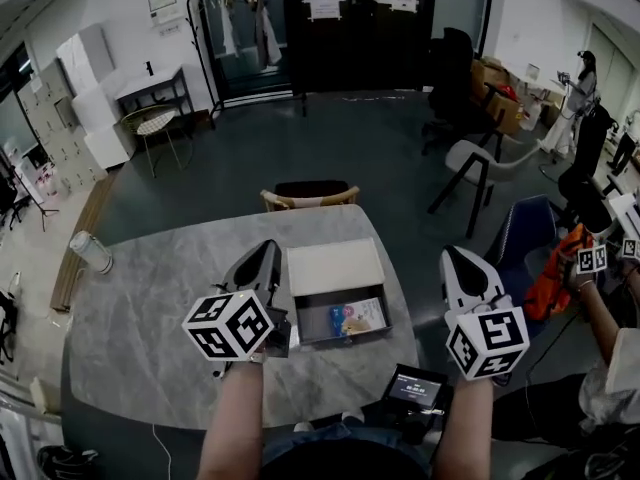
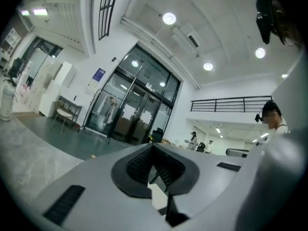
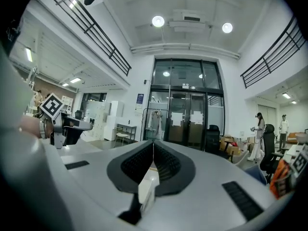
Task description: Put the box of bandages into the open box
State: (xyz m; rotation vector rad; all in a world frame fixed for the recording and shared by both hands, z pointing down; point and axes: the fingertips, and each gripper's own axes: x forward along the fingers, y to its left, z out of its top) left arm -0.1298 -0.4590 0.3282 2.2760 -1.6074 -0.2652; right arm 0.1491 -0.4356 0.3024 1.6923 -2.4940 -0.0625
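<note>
The open box (image 1: 310, 334) sits on the marble table (image 1: 150, 338) between my two grippers, its pale lid (image 1: 335, 266) lying behind the dark tray. The colourful box of bandages (image 1: 357, 317) lies inside the tray, toward its right side. My left gripper (image 1: 268, 246) hovers just left of the box, raised and pointing level, jaws shut on nothing. My right gripper (image 1: 452, 253) hangs to the right of the table's edge, also shut and empty. In the left gripper view the left gripper (image 2: 153, 146) has its pads together. In the right gripper view the right gripper (image 3: 153, 142) looks the same.
A white cylinder (image 1: 90, 252) lies near the table's left edge. A small screen device (image 1: 417, 388) rests at the near edge. A chair (image 1: 310, 196) stands behind the table. Another person's hand with marker cubes (image 1: 592, 260) is at the right.
</note>
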